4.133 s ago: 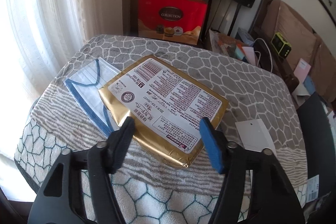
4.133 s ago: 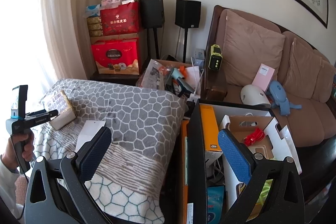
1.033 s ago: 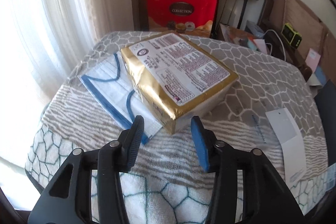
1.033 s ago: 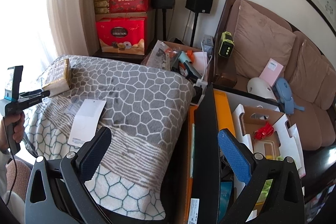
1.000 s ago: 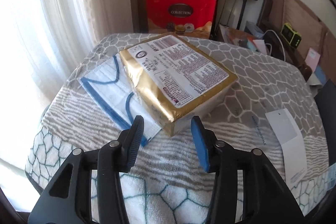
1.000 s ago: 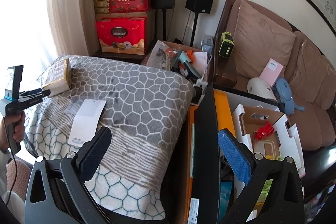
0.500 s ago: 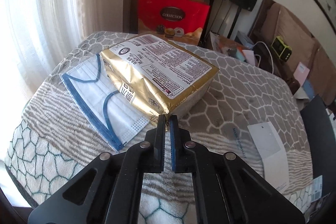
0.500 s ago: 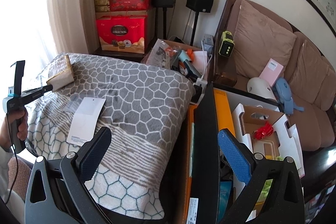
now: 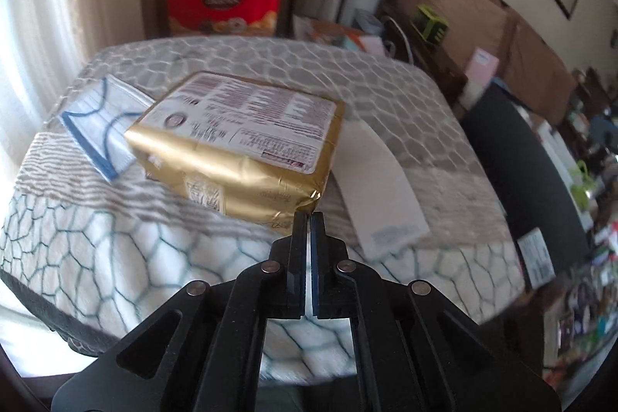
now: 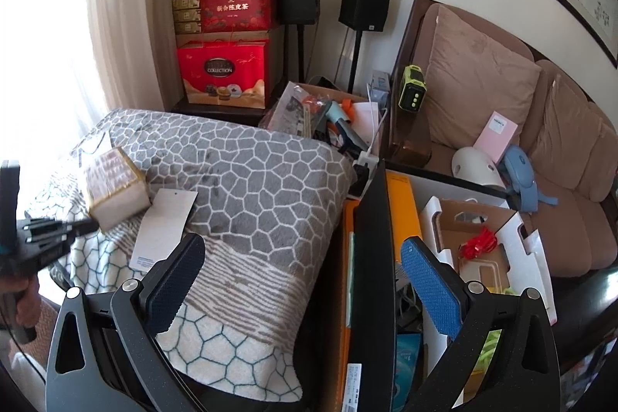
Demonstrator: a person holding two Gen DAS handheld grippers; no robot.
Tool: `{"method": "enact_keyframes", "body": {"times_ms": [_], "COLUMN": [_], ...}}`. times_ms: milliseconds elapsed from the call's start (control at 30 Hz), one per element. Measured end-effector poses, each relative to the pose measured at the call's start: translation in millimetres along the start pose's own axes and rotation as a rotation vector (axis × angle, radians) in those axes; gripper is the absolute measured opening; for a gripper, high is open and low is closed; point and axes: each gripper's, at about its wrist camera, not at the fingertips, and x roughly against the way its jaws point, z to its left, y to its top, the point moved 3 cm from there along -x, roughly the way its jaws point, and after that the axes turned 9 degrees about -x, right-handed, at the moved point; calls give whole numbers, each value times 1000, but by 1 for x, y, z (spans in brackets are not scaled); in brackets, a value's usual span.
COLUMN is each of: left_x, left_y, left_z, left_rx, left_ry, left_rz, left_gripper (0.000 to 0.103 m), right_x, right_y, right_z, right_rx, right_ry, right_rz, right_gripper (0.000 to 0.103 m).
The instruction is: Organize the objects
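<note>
L gripper (image 9: 308, 218) is clamped tight on the crimped foil corner of the gold pkg (image 9: 235, 149), w/ almost no gap between the jaws. Pinching that thin seam makes sense: the pkg looks too wide to span across its body, so the corner flap is the only easy handle. The pkg hangs off that pinch, near corner up and far side seemingly lower; from the R wrist view it looks tilted over the blanket-covered surface (image 9: 96, 257), but I can't tell if the far edge touches it.

Face mask (image 9: 102, 130) lies flat just beside the pkg on the window side. It's touching or partly tucked under, hard to say which. White paper card (image 9: 378, 188) lies on the other side, one end hidden behind the pkg.

R gripper (image 10: 301, 280) is open wide, nothing between the pads. It hovers over the near edge of the surface and the gap to the open box (image 10: 479, 234) of clutter by the sofa. Prob. parked there to stay clear while the L does the work.

My guess: the pkg is headed off the surface to some storage spot. Risk is the foil seam slipping or tearing, since all the weight hangs off one corner.
</note>
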Motion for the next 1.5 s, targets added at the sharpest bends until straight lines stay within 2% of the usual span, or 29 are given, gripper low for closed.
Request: {"method": "enact_keyframes", "body": {"times_ms": [67,133,233,267,300,333,367,400,433,467,500,567,633,733,767,833,867,900,933,1000,1100,1167,1267,1367,1500], "left_x": [5,15,30,34,38,39,38,35,32,27,15,0,-10,-23,-28,-37,-39,-39,-36,-31,-23,-18,-10,-3,-3], "left_y": [1,7,23,28,36,42,50,60,65,69,75,75,68,55,52,44,41,38,36,31,21,14,2,-4,-6], "left_z": [-8,-10,15,24,40,52,65,84,95,108,121,130,129,122,121,118,118,117,116,113,105,96,75,58,59], "left_rx": [-38,-92,-89,-72,-41,-24,-14,8,24,39,70,122,146,123,120,149,169,188,192,209,228,232,213,183,211], "left_ry": [-23,11,101,114,122,123,127,155,163,151,123,80,10,46,53,9,-24,-15,9,19,-6,-19,-63,-99,-118], "left_rz": [5,-16,-62,-80,-116,-142,-162,-178,-178,-169,-121,-42,-14,21,33,44,45,45,39,41,53,57,69,74,64], "left_gripper": [3,5,21,32,49,60,80,91,92,92,92,92,92,89,84,71,59,48,43,32,24,22,21,21,21], "right_x": [1,2,4,5,6,7,7,8,8,7,7,5,2,-8,-11,-16,-18,-21,-27,-44,-75,-90,-102,-111,-122], "right_y": [0,-1,-2,-2,-1,-1,-1,0,-1,-1,-1,-2,-3,-6,-8,-10,-12,-13,-16,-21,-35,-44,-53,-59,-64], "right_z": [3,5,6,5,5,4,4,3,3,3,3,4,5,8,11,16,19,22,26,28,34,46,69,90,98], "right_rx": [9,17,30,31,32,30,26,23,22,24,26,25,19,19,22,29,27,16,-16,-99,-195,-197,-169,-143,-193], "right_ry": [3,5,4,3,4,6,7,8,10,8,6,1,10,23,25,37,59,111,210,322,378,429,460,467,476], "right_rz": [-2,-1,3,4,2,0,-1,-2,-1,2,4,7,16,42,49,61,67,75,95,155,251,300,332,321,268], "right_gripper": [102,102,102,102,102,102,102,102,102,102,102,102,102,102,102,102,102,102,102,102,102,102,102,102,99]}}
